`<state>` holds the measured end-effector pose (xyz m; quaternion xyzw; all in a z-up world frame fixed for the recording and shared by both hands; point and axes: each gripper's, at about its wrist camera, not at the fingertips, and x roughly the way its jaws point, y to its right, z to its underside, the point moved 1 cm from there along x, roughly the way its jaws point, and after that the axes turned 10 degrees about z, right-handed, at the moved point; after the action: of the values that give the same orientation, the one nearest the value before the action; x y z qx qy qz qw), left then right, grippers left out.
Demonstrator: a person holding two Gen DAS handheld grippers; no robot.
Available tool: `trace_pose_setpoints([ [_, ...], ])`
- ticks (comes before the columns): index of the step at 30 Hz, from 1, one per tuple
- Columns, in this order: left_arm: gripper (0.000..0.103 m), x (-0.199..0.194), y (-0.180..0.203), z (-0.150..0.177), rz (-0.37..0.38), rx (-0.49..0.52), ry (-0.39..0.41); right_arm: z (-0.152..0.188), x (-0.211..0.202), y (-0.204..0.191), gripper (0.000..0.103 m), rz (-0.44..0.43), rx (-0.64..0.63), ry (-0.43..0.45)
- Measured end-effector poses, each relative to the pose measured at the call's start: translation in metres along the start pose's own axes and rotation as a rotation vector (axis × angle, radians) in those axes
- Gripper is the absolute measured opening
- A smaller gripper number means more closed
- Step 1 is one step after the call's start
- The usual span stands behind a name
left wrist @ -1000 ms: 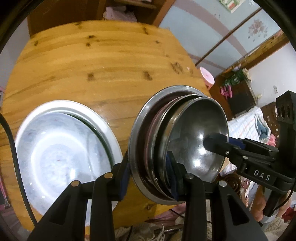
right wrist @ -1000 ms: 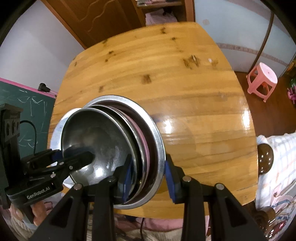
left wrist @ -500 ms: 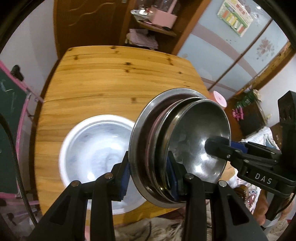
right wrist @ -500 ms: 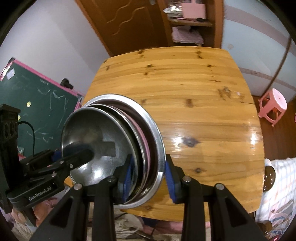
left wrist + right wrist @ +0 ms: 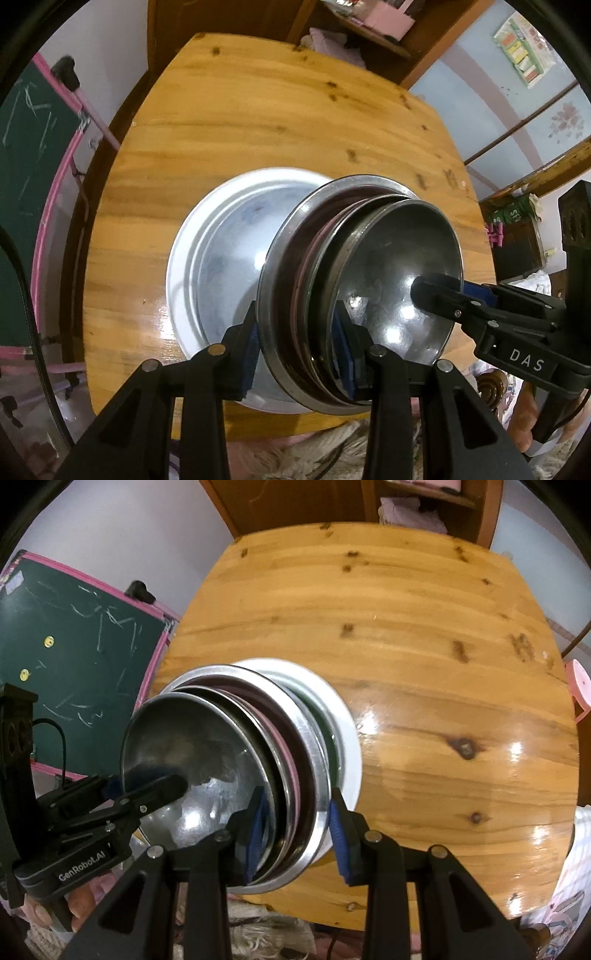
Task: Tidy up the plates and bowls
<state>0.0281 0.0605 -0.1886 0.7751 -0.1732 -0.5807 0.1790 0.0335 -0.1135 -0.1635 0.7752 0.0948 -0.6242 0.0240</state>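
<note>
Two grippers, left gripper (image 5: 297, 350) and right gripper (image 5: 295, 830), clamp opposite rims of a nested stack of shiny round steel bowls (image 5: 391, 280), above a white enamel basin (image 5: 221, 254) on the glossy wooden table (image 5: 280, 122).

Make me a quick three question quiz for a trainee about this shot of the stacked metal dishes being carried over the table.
1. True or false: the left hand-held gripper and the right hand-held gripper clamp opposite rims of one stack of metal dishes.
2. What lies on the wooden table under the stack? A) white basin B) cutting board C) cup
3. Fill in: the stack is ____ the table, not resting on it.

Key: 1 true. 2 A, the white basin. 3 held above.
</note>
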Motion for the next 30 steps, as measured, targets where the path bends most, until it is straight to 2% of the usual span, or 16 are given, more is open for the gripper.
trace_pose_setpoints([
  [7,0.035,0.021,-0.017,-0.004,0.007,-0.028,-0.033,0.0,0.024,-0.002,0.033,0.006,0.021,-0.059],
  [21,0.036,0.012,-0.031,-0.013,-0.025,-0.048,-0.005,-0.016,0.029,-0.011,0.033,-0.009,0.01,-0.048],
  [30,0.036,0.015,-0.03,-0.015,-0.02,-0.047,-0.008,-0.019,0.031,-0.014,0.036,-0.009,-0.002,-0.046],
])
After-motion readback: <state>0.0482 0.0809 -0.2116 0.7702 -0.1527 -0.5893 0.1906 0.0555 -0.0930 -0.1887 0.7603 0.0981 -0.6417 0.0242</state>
